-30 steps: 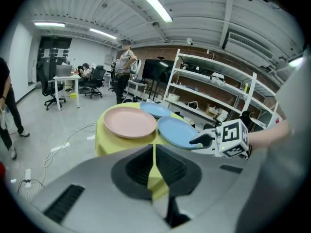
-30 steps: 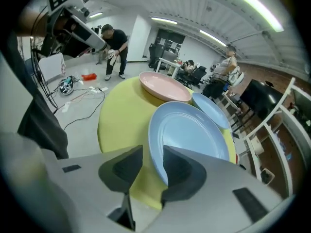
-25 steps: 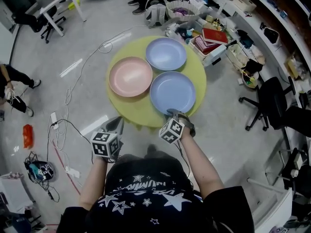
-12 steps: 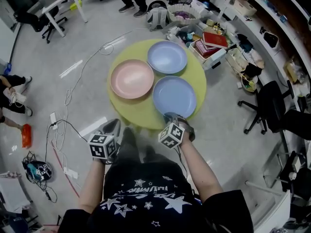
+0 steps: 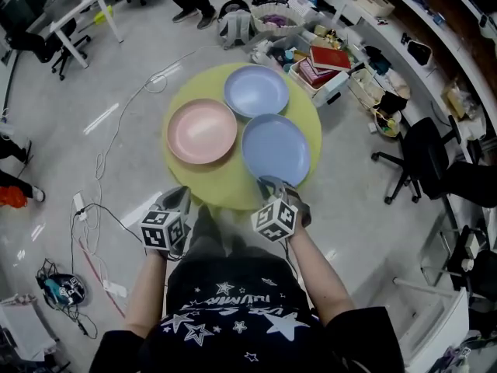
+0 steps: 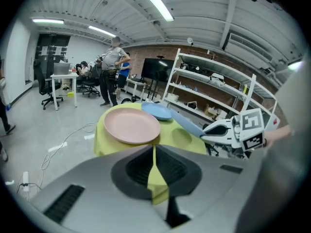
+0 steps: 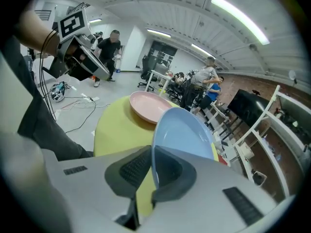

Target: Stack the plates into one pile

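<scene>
While the left gripper (image 5: 180, 195) hangs off the near edge of a round tabletop (image 5: 221, 179), the right gripper (image 5: 270, 182) grips a plate at that edge. A smooth yellow-green cloth covers the tabletop and drapes down its side.

Three round, shallow plates with a matte, plastic-like finish and low raised rims lie close together on the cloth. The pink plate (image 5: 202, 130) lies at the left, the far blue plate (image 5: 256, 92) lies behind it to the right, and the near blue plate (image 5: 276, 148) is closest to the person.

In the right gripper view, the dark ribbed fingers (image 7: 133, 166) have just been closing and are clamped on the near blue plate's thin rim. This plate is tilted, its gripped edge raised above the cloth.

In the left gripper view, the fingers (image 6: 138, 166) are pressed together at their tips with nothing between them, only a sliver of yellow cloth showing behind.

Each gripper has a pale grey moulded body and a white marker cube (image 5: 163, 230) printed with black square patterns, not words.

The person's dark shirt (image 5: 233, 317) carries white stars and a line of white lettering too blurred to read.

Loose cables (image 5: 101, 169) trail across the glossy grey floor (image 5: 140, 61).
</scene>
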`<state>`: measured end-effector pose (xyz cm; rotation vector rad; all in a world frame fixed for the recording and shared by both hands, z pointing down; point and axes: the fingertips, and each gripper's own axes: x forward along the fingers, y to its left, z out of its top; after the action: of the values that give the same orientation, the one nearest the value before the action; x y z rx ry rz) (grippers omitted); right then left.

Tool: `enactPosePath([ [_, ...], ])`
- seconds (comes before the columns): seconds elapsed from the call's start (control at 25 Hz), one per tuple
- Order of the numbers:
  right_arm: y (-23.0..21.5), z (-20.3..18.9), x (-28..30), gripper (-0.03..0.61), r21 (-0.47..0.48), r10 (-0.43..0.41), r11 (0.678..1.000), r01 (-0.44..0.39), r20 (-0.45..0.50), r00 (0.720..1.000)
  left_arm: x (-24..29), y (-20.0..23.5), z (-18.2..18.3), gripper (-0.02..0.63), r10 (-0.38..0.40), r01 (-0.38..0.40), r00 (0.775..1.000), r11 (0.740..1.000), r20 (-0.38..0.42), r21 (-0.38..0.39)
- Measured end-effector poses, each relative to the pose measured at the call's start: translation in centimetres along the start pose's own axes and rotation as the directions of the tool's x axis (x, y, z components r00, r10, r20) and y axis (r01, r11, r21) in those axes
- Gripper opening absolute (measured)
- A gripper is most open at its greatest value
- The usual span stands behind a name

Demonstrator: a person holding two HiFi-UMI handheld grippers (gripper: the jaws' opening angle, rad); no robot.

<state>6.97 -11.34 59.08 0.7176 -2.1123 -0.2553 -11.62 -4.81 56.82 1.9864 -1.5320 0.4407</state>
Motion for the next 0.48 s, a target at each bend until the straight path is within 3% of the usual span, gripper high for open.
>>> enactPosePath([
  [0.48, -6.0, 3.2, 4.7, 0.029, 0.013, -0.054, 0.998, 0.055, -0.048, 0.997, 5.4, 3.5, 5.4, 0.029, -0.090, 0.091, 0.996, 0.994, -0.024, 0.056],
])
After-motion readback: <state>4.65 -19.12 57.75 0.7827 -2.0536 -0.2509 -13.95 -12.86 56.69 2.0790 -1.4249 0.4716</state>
